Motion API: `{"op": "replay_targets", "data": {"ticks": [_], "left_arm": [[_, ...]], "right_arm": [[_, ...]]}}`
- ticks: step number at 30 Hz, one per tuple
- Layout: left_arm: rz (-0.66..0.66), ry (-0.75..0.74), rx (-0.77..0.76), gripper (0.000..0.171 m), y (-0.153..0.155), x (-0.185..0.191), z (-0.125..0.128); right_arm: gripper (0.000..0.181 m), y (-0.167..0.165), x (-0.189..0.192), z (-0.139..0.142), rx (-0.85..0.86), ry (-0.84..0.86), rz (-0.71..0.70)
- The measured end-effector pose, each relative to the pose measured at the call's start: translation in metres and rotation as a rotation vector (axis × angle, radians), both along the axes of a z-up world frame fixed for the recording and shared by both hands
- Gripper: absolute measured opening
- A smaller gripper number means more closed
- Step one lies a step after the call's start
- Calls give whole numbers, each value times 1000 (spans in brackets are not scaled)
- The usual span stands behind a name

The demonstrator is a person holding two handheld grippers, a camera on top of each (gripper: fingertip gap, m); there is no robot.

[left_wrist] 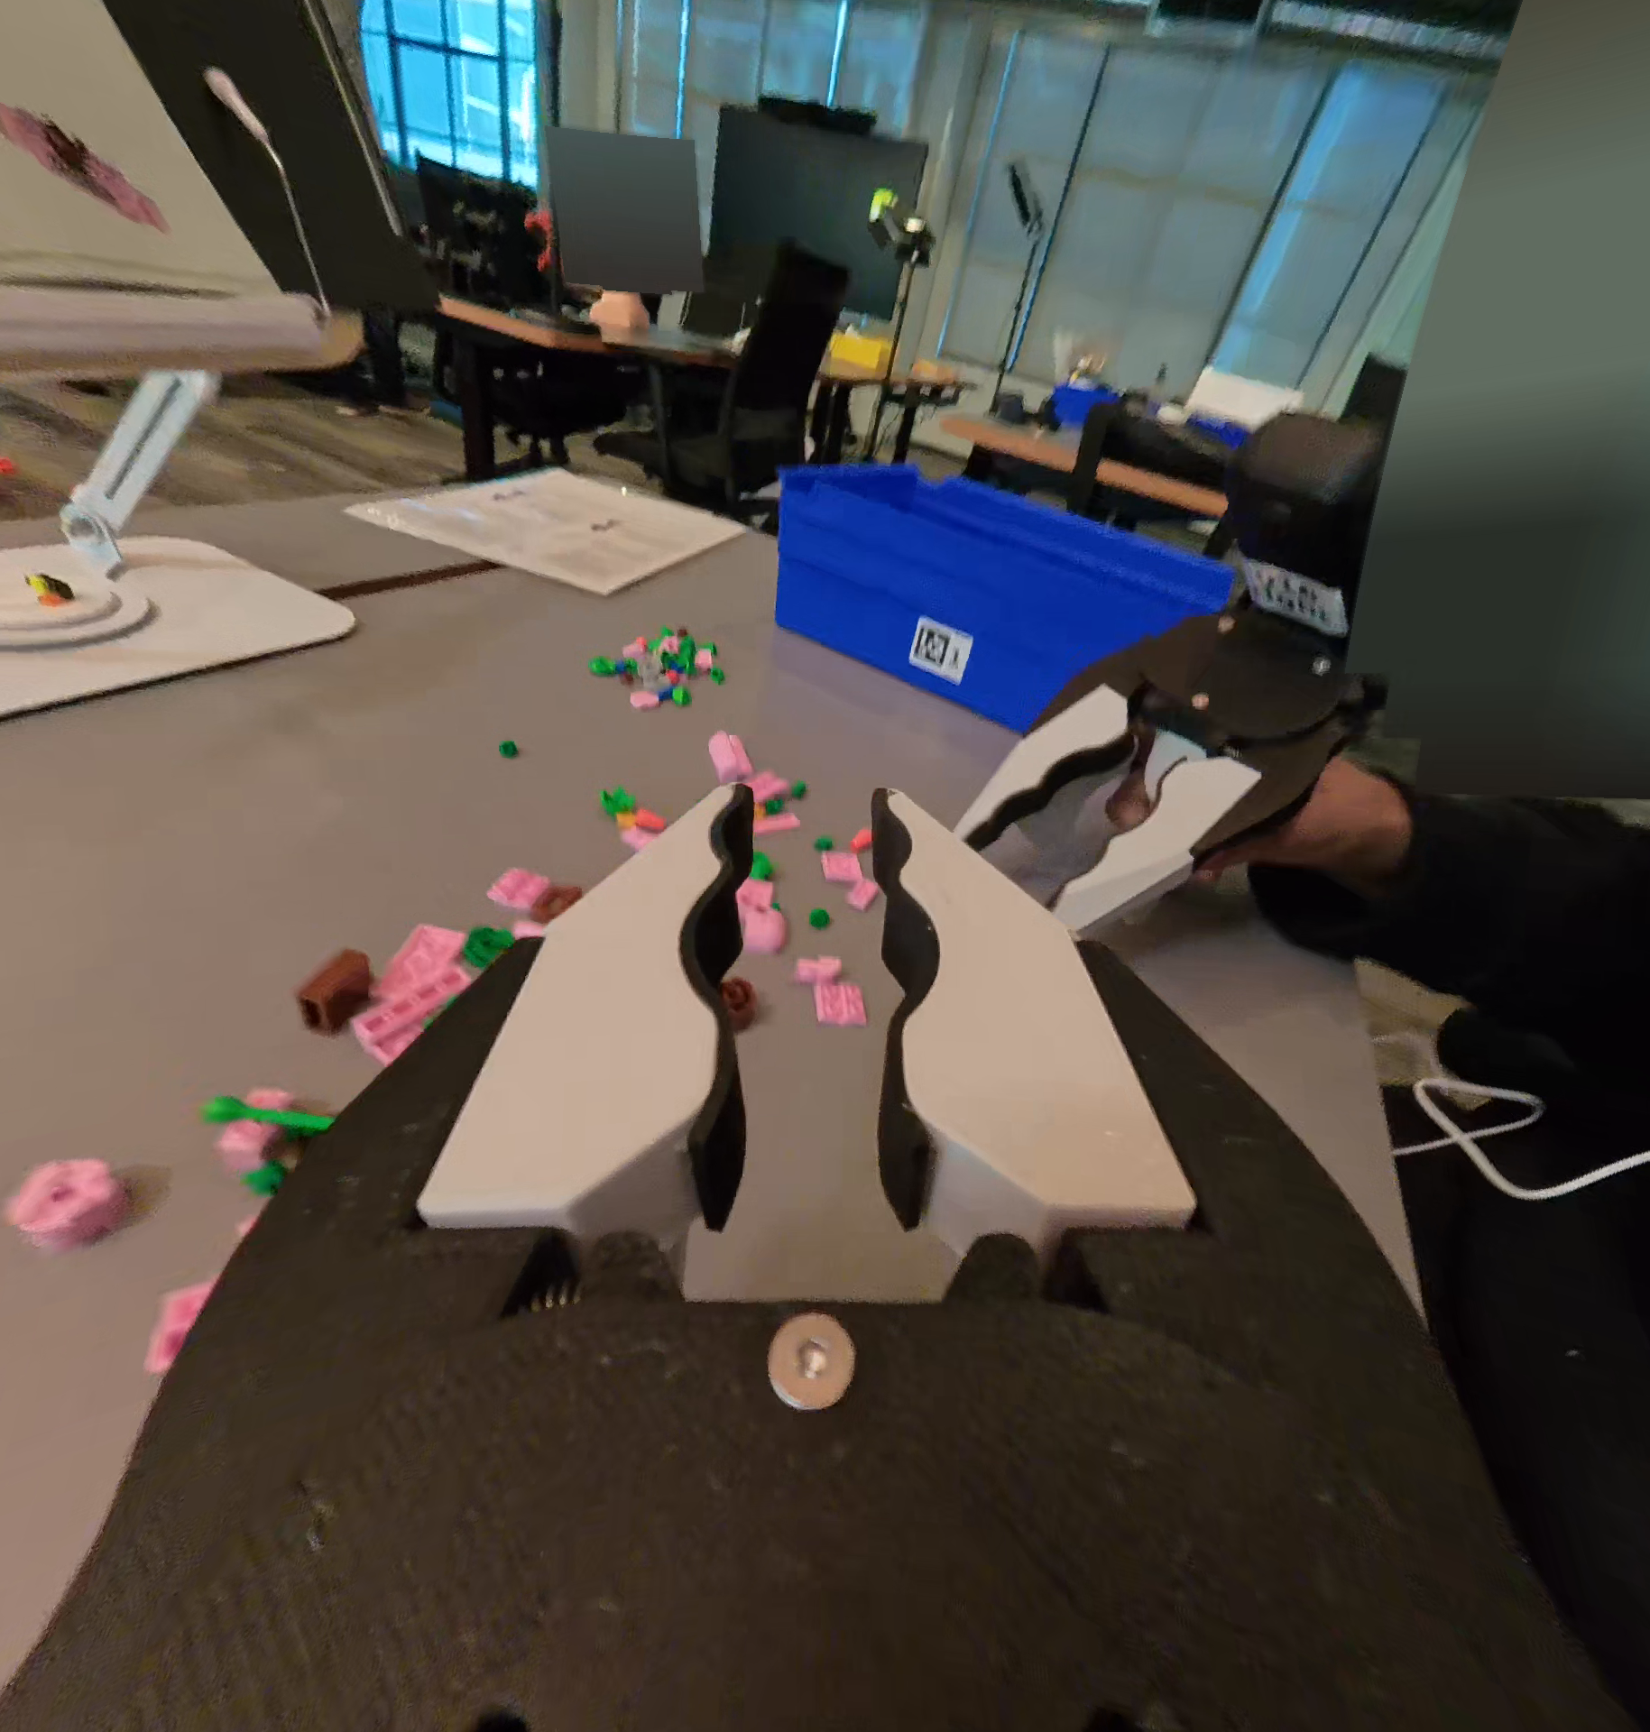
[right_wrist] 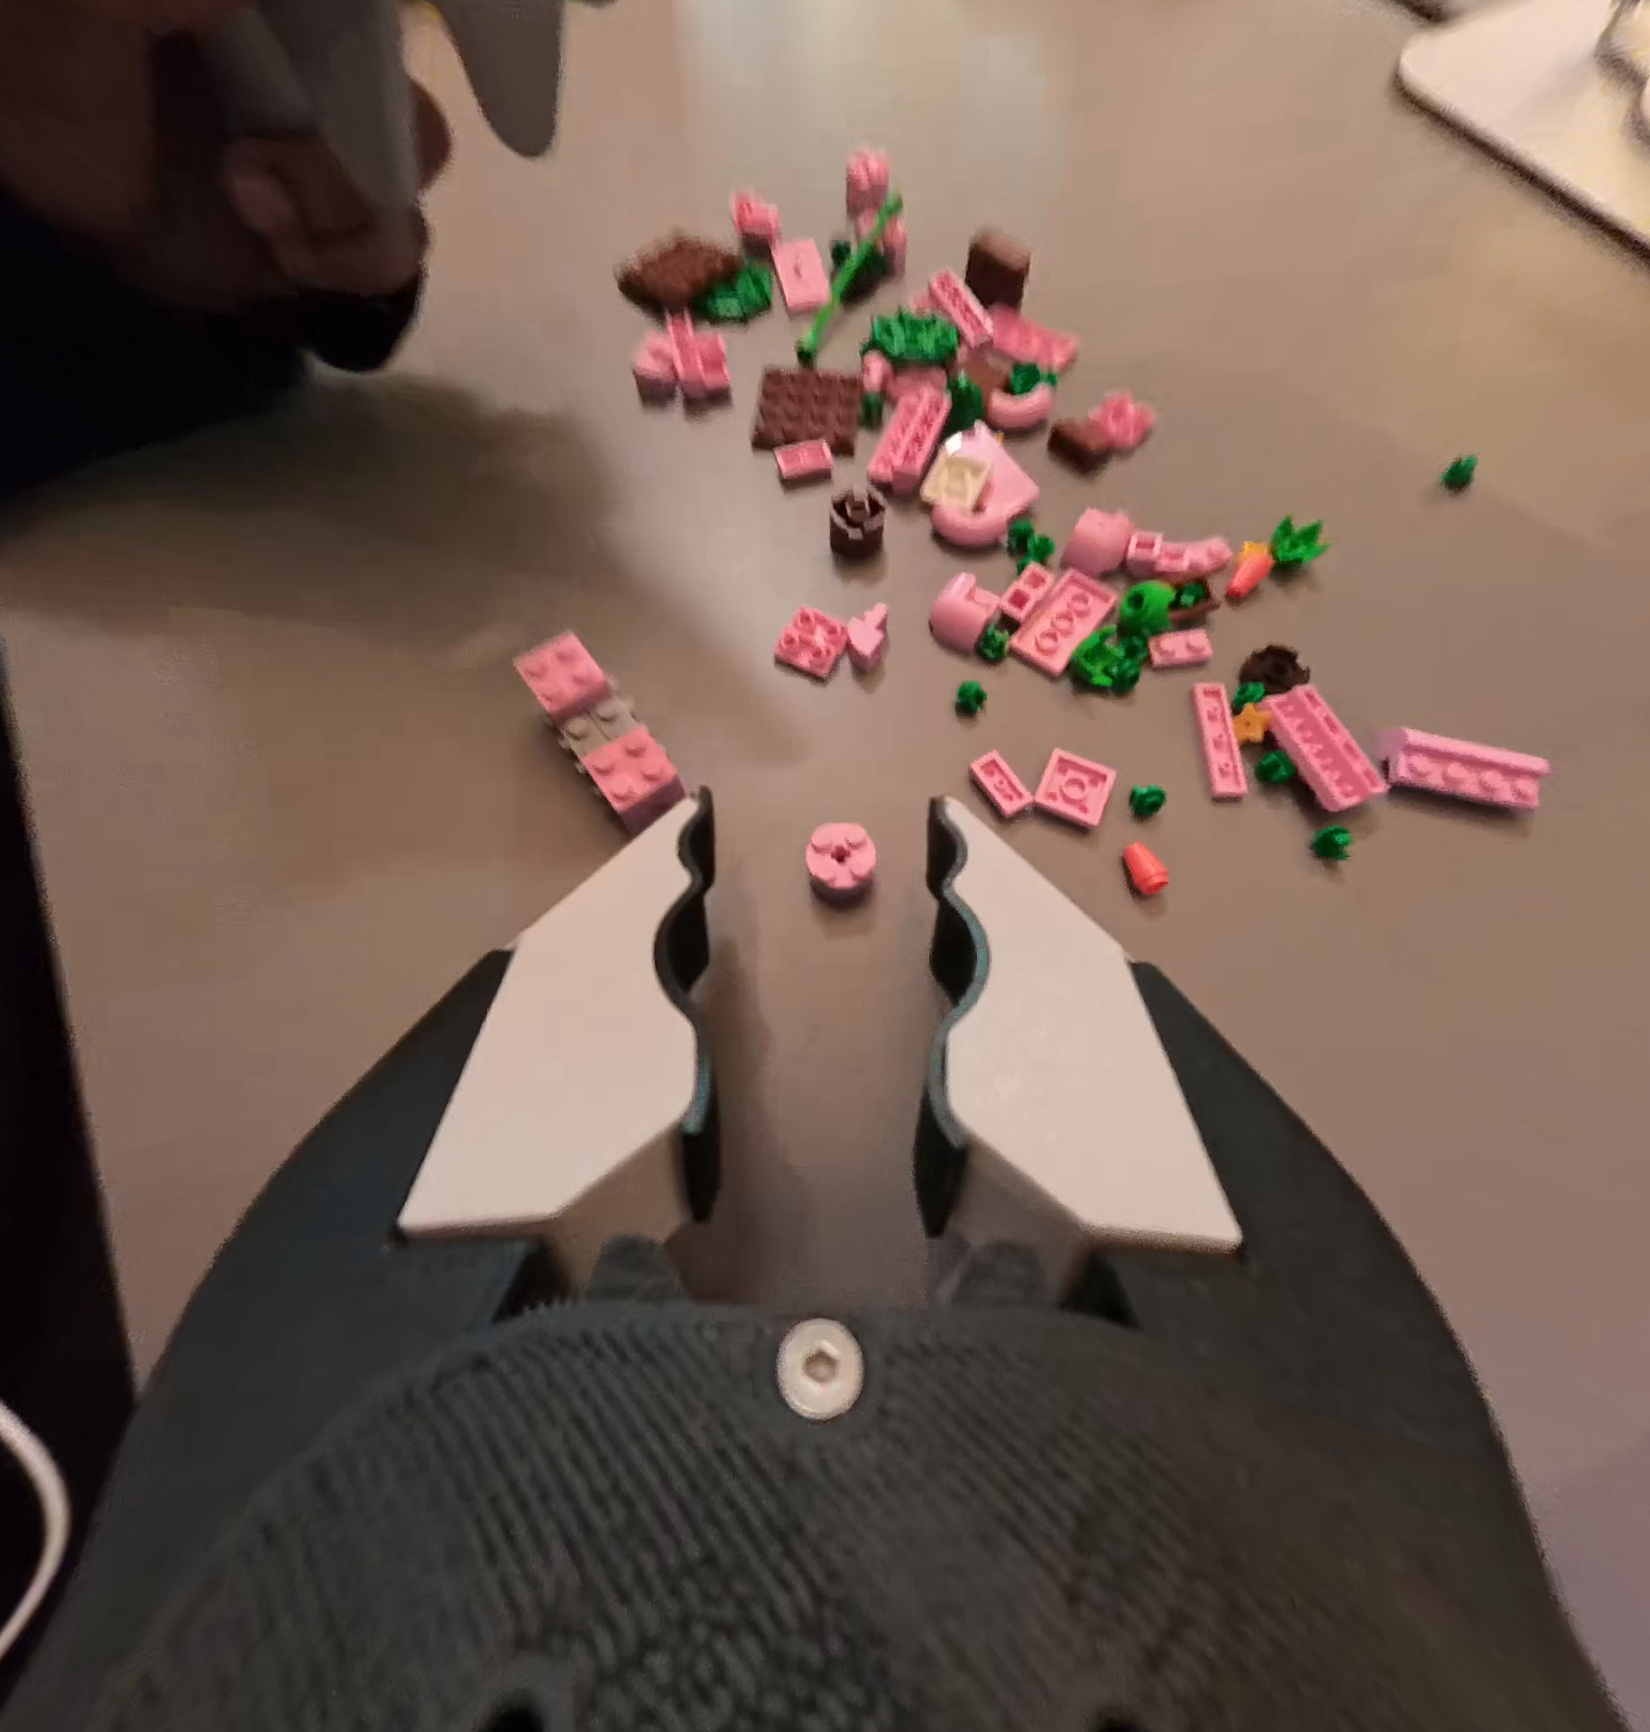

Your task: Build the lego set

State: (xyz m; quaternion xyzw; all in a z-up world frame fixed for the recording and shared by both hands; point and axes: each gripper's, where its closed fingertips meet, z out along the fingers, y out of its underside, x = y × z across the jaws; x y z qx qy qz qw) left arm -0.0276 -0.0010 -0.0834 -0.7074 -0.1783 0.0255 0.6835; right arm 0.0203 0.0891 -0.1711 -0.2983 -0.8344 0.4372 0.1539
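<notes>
One round pink stud (right_wrist: 840, 862) between right tongs (right_wrist: 819, 825)

Blue bin (left_wrist: 971, 581), paper sheet (left_wrist: 549, 527), white stand base (left_wrist: 193, 619) on table (left_wrist: 240, 843).

An open office is stretching out behind a smooth grey tabletop (left_wrist: 240, 843). Tall gridded windows (left_wrist: 446, 84) are letting in cool blue daylight at the far wall, while frosted glass partition panels (left_wrist: 1177, 206) are running along the right. Wooden-topped desks (left_wrist: 615, 337) are carrying dark blank monitors (left_wrist: 624, 211), with a black office chair (left_wrist: 774, 375) standing before them. Patterned grey carpet (left_wrist: 240, 450) is covering the floor.
</notes>
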Motion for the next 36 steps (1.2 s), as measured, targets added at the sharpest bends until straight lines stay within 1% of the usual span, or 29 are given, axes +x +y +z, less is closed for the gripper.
{"op": "replay_targets", "data": {"ticks": [3, 5, 7, 9, 11, 12, 13, 14, 15, 17, 18, 20, 21, 22, 24, 25, 27, 30, 32, 34, 36], "left_arm": [[17, -10, 66, 25, -17, -31, 29], [43, 1, 75, 25, -22, -50, 38], [41, -9, 54, 23, -17, -56, 29], [31, -31, 20, 15, -11, -52, 9], [25, -47, -71, 15, -11, -46, -12], [54, -34, -110, 14, -15, -48, -19], [94, -22, -124, 14, -21, -52, -21], [115, -23, -111, 16, -24, -54, -18], [105, -34, -76, 18, -24, -52, -12], [71, -58, -12, 19, -23, -48, -6], [60, -80, -14, 21, -22, -48, -7], [53, -83, -38, 21, -23, -48, -9], [95, -50, -58, 21, -28, -54, -9], [187, 1, -90, 21, -39, -65, -8], [408, 100, -136, 21, -72, -91, -4], [476, 132, -142, 21, -85, -97, -1], [536, 145, -147, 23, -102, -103, 0], [505, 87, -147, 25, -101, -104, -8], [467, 72, -177, 25, -95, -102, -14], [465, 106, -264, 27, -89, -101, -23], [458, 154, -365, 28, -82, -99, -34]], "right_arm": [[43, 2, -5, 27, -47, 74, 14], [41, 6, -18, 45, -15, 147, 8], [39, 5, -34, 63, 23, 240, 6], [35, 2, -54, 79, 46, 371, 8], [27, -1, -74, 86, 23, 504, 11], [27, -4, -79, 84, -4, 534, 24], [36, -7, -80, 79, -23, 531, 41], [50, -9, -76, 72, -17, 514, 58], [51, -10, -72, 67, -10, 521, 68], [44, -11, -64, 62, -36, 588, 51], [40, -11, -61, 66, -50, 647, 27], [32, -11, -56, 83, -64, 809, -5], [30, -10, -53, 92, -62, 886, -13], [29, -9, -51, 95, -42, 916, -10], [32, -3, -54, 96, -55, 880, -46], [33, 2, -55, 98, -83, 853, -68], [33, 13, -60, 104, -152, 811, -120], [33, 26, -68, 105, -255, 710, -186], [34, 31, -77, 88, -273, 577, -211], [35, 36, -87, 68, -265, 431, -245], [39, 39, -89, 66, -293, 376, -258]]}}
